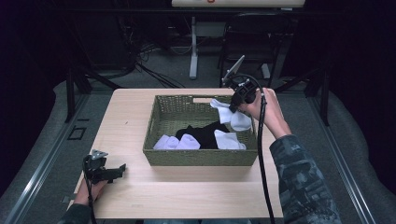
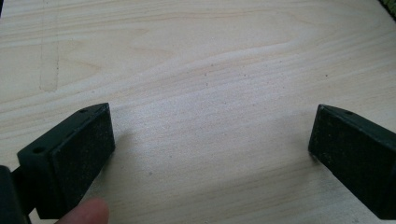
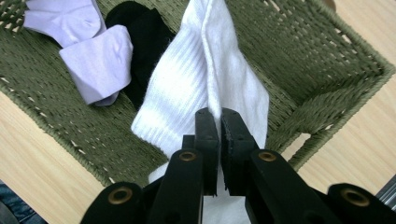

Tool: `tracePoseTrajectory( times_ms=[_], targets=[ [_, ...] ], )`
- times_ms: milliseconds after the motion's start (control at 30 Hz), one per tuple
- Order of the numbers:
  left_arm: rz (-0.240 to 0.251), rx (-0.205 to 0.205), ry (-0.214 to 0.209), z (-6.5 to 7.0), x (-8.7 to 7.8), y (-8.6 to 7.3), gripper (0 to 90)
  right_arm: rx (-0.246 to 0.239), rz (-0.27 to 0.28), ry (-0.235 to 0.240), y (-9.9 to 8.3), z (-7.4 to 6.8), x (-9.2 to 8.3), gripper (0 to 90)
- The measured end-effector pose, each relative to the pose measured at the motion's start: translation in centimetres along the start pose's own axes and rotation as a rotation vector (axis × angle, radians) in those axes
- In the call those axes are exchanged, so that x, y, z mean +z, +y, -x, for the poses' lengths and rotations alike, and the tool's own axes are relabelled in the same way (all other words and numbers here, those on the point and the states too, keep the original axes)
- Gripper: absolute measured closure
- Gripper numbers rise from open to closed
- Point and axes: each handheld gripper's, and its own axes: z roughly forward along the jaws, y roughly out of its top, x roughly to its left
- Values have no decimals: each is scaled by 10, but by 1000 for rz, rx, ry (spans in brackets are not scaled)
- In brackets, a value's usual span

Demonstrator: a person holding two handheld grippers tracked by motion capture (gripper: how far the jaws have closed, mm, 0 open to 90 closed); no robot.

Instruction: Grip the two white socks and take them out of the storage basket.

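From my seat at the controls, the right gripper (image 1: pixel 235 103) is up over the far right corner of the green wicker basket (image 1: pixel 161 120), roughly 1 o'clock from the table's middle. Its jaws are clamped tight on a white sock (image 3: pixel 205 79); in the right gripper view the ribbed fabric is bunched into the narrow slit between the two black jaws and drapes down over the basket's weave. In the high view the sock (image 1: pixel 232 116) hangs just below the gripper, its lower end close to the basket's right wall.

Stuff sitting around it: a black sock (image 1: pixel 203 133) lies across the basket floor at about 6 o'clock from the held one, with a pair of pale rolled socks (image 1: pixel 176 142) off at 8 o'clock near the front wall and another white sock (image 1: pixel 229 140) almost directly underneath. Can't tell whether the hanging one touches any of those.

The left gripper (image 1: pixel 114 171) is parked way over at 7 o'clock on the wooden table (image 1: pixel 130 107), well apart from the basket. Its jaws are spread wide with bare wood (image 2: pixel 210 93) between them, and a fingertip (image 2: pixel 86 212) pokes in at the bottom of the left gripper view. The basket's front wall stands between the two grippers.
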Motion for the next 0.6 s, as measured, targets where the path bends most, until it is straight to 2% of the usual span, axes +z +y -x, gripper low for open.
tracePoseTrajectory(
  times_ms=[167, 300, 600],
  targets=[
    [0, 0, -1, 0, 0, 0, 2, 4, 5, 3, -1, 0, -10, 868],
    [1, 0, 1, 0, 0, 0, 2, 5, 9, -14, -3, 2, -18, 867],
    [0, 0, -1, 0, 0, 0, 2, 36, 41, -36, -18, 16, -36, 867]
  ],
)
